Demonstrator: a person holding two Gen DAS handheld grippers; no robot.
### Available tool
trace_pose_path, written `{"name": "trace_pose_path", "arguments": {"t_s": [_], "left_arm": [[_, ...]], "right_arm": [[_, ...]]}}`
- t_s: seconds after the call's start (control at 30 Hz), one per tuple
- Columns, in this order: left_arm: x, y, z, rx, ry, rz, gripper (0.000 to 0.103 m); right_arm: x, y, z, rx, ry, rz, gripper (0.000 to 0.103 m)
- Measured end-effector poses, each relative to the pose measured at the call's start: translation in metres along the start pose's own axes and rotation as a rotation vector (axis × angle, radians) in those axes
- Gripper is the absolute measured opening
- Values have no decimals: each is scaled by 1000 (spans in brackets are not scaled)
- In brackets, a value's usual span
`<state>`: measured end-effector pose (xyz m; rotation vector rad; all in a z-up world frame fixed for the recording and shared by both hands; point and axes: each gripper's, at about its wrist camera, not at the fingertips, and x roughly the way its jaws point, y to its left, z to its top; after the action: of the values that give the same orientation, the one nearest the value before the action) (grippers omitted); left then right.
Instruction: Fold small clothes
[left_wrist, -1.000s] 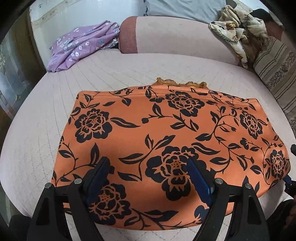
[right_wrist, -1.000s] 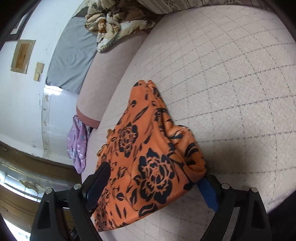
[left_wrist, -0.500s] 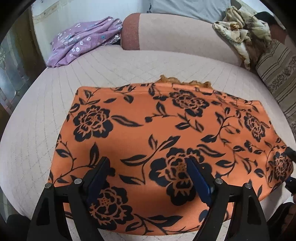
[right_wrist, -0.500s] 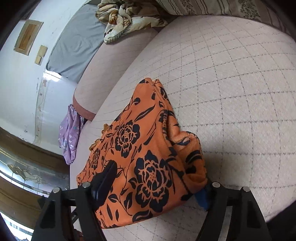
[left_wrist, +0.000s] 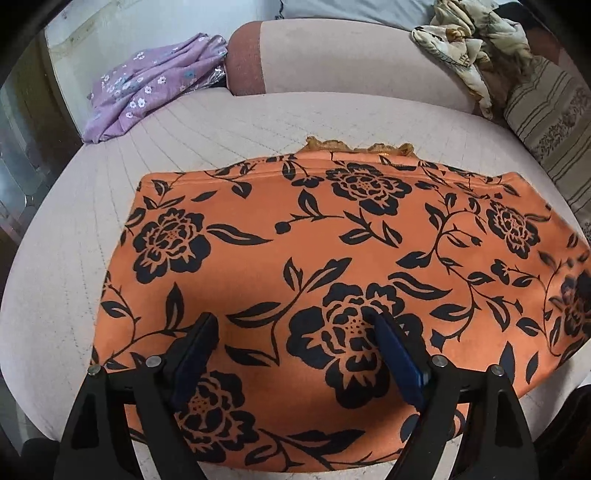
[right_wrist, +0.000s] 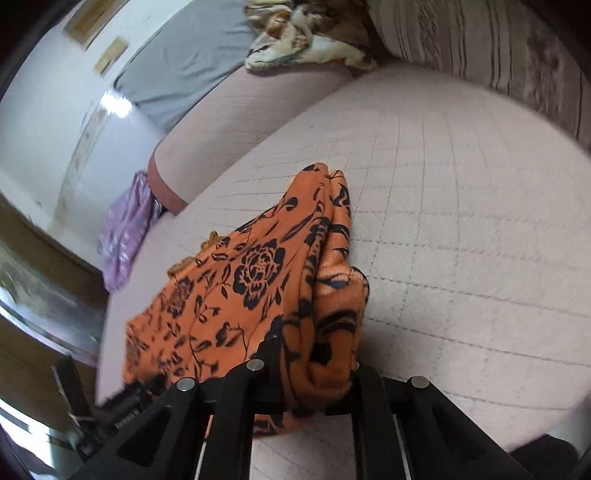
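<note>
The orange floral garment (left_wrist: 332, 258) lies flat on the quilted bed (left_wrist: 74, 240), long axis crosswise; the right claw (right_wrist: 314, 373) has just closed, pinching its right end, while the left claw (left_wrist: 295, 354) hovers open above.

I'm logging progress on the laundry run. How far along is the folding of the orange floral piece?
Early. Done: the orange floral garment lies spread flat on the quilted cushion. In hand: the right gripper has just closed on the garment's bunched end; the left gripper hovers open above the cloth. Left: no fold shows yet, and the purple floral garment and the crumpled beige cloth lie unfolded.
</note>
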<state>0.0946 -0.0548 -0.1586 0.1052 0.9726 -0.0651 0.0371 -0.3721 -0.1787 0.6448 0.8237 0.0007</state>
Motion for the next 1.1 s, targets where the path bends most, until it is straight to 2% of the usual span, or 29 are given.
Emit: {"name": "trace_pose_path", "arguments": {"t_s": [0.03,0.07,0.1,0.13,0.17,0.2,0.23,0.27,0.33,0.37,0.43,0.53,0.57,0.63,0.7,0.73,0.77,0.83,0.87,0.9,0.93,1.0,1.1], "left_arm": [[-3,-1,2,-3,-11,-2,87],[-7,-2,3,-2,-22,-8,87],[-10,-2,5,4,-33,-12,87],[-16,-6,7,19,-58,-16,87],[-19,-8,8,28,-74,-17,87],[-19,-12,9,40,-89,-21,87],[-14,-15,8,52,-78,-24,87],[-5,-18,7,67,-47,-20,87],[15,-24,-1,83,23,-8,88],[13,-22,-4,65,-17,-12,89],[13,-21,-5,68,-17,-10,90],[14,-20,-2,71,-10,-21,91],[14,-20,-4,72,-13,-20,92],[14,-20,-4,77,-20,-15,92],[15,-20,-6,78,-25,-12,93],[16,-19,-7,79,-25,-14,95],[17,-17,-7,79,-24,-19,96],[19,-15,-5,76,-27,-24,99],[21,-15,-5,74,-29,-19,101],[21,-16,-5,72,-28,-16,101],[21,-16,-3,75,-20,-13,101],[18,-14,0,73,-5,-23,101],[3,-6,3,53,-15,-32,100]], "right_arm": [[4,-7,-5,7,14,-45,11],[15,-21,-10,32,57,-81,19],[29,-36,-15,82,135,-80,20],[25,-48,-17,143,116,-10,21],[16,-53,-15,168,105,14,35],[8,-54,-12,162,96,3,47],[-7,-54,-7,142,53,-4,69],[-18,-56,-3,134,20,-2,73],[-34,-60,12,125,-17,10,73],[-36,-62,22,119,-22,28,73],[-25,-60,45,87,3,73,73],[20,-46,85,16,91,122,73],[47,-41,101,0,144,122,73],[81,-29,114,-38,184,89,73],[118,-26,127,-45,256,75,60],[128,-24,129,-46,277,83,27],[136,-16,130,-65,292,77,18],[125,2,127,-155,235,38,15],[120,3,124,-173,195,-14,15],[125,-3,122,-171,192,-80,15],[134,-12,120,-139,211,-101,14],[125,-12,118,-127,161,-77,19],[98,-2,115,-131,93,-138,25]]}}
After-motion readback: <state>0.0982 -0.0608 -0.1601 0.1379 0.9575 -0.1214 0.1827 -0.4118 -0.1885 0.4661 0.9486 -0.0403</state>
